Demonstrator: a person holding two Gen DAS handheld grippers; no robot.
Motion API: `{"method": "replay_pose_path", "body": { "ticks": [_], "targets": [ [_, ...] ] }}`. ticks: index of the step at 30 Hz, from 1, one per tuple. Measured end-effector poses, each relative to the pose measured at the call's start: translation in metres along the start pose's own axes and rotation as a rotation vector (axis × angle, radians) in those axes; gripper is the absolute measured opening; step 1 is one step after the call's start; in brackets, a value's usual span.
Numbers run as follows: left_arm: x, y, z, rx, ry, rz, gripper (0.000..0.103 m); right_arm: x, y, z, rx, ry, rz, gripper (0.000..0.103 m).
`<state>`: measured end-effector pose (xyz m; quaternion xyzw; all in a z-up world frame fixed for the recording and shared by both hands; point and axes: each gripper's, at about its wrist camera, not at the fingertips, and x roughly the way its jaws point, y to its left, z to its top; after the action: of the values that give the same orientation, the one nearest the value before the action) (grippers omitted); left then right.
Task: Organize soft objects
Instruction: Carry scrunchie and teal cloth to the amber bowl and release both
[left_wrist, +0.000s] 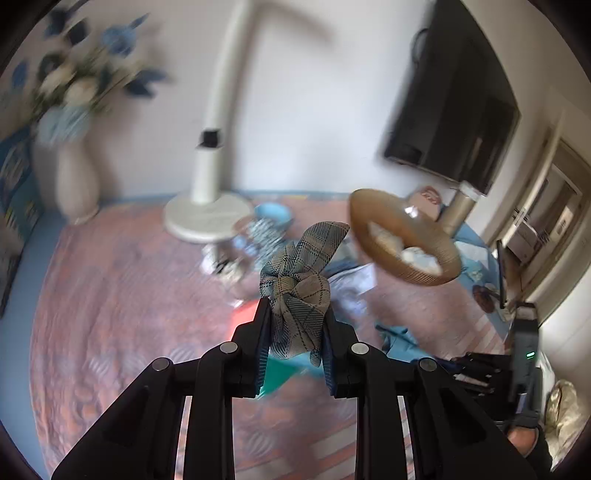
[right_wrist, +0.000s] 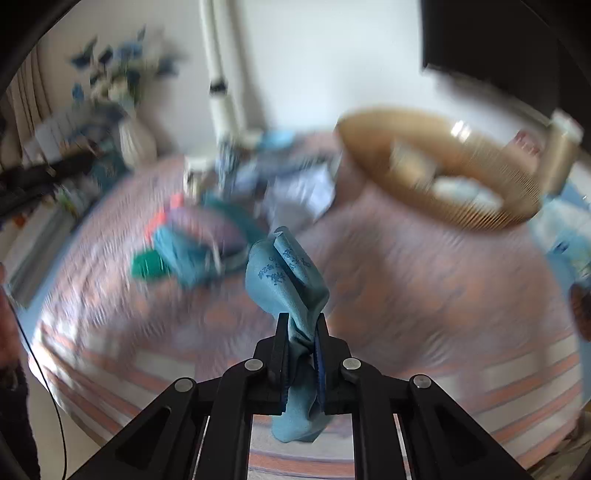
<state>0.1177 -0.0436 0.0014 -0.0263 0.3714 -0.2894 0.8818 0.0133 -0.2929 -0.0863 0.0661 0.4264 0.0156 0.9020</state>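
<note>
Left wrist view: the left gripper (left_wrist: 295, 325) pinches a bunched plaid cloth (left_wrist: 301, 291) between its fingers; one tail of the cloth rises above the fingertips, another hangs between the pads. Below and behind it lies a patterned pink bedspread (left_wrist: 110, 295), with a teal cloth (left_wrist: 280, 373) showing directly beneath the gripper. At right, the right gripper's body (left_wrist: 524, 354) enters the view, a green light lit on it. Farther on, a heap of blurred fabrics (left_wrist: 251, 243) lies near a white lamp base (left_wrist: 207, 218). A round tan basket (left_wrist: 406, 240), tilted, holds pale items and sits right of the plaid cloth. At the back stand a white vase of blue and white flowers (left_wrist: 77, 177), left, and a dark wall television (left_wrist: 454, 99), right.

Right wrist view: the right gripper (right_wrist: 301, 325) is clamped on a light blue printed cloth (right_wrist: 286, 280), which bulges above the fingertips and hangs down between the fingers. The striped edge of the bedspread (right_wrist: 443, 302) lies beneath. A blurred pile of teal, green and orange fabrics (right_wrist: 184, 254) rests to the left, well apart. The basket (right_wrist: 443, 173) appears beyond at upper right; the vase (right_wrist: 136, 140) stands at far left.
</note>
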Motion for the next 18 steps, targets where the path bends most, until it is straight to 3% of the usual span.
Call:
{"method": "replay_pose_path", "body": {
  "ticks": [3, 7, 10, 18],
  "targets": [
    [0.004, -0.028, 0.022, 0.058, -0.020, -0.023, 0.021, -0.037, -0.019, 0.025, 0.019, -0.107, -0.030, 0.010],
    [0.021, -0.068, 0.055, 0.112, -0.050, -0.047, 0.021, -0.073, -0.057, 0.069, 0.060, -0.228, -0.155, 0.010],
    [0.045, -0.099, 0.073, 0.149, -0.062, -0.057, 0.021, -0.075, -0.092, 0.096, 0.149, -0.249, -0.210, 0.010],
    [0.127, -0.149, 0.095, 0.201, 0.014, -0.090, 0.021, -0.032, -0.157, 0.137, 0.307, -0.205, -0.217, 0.010]
  ]
}}
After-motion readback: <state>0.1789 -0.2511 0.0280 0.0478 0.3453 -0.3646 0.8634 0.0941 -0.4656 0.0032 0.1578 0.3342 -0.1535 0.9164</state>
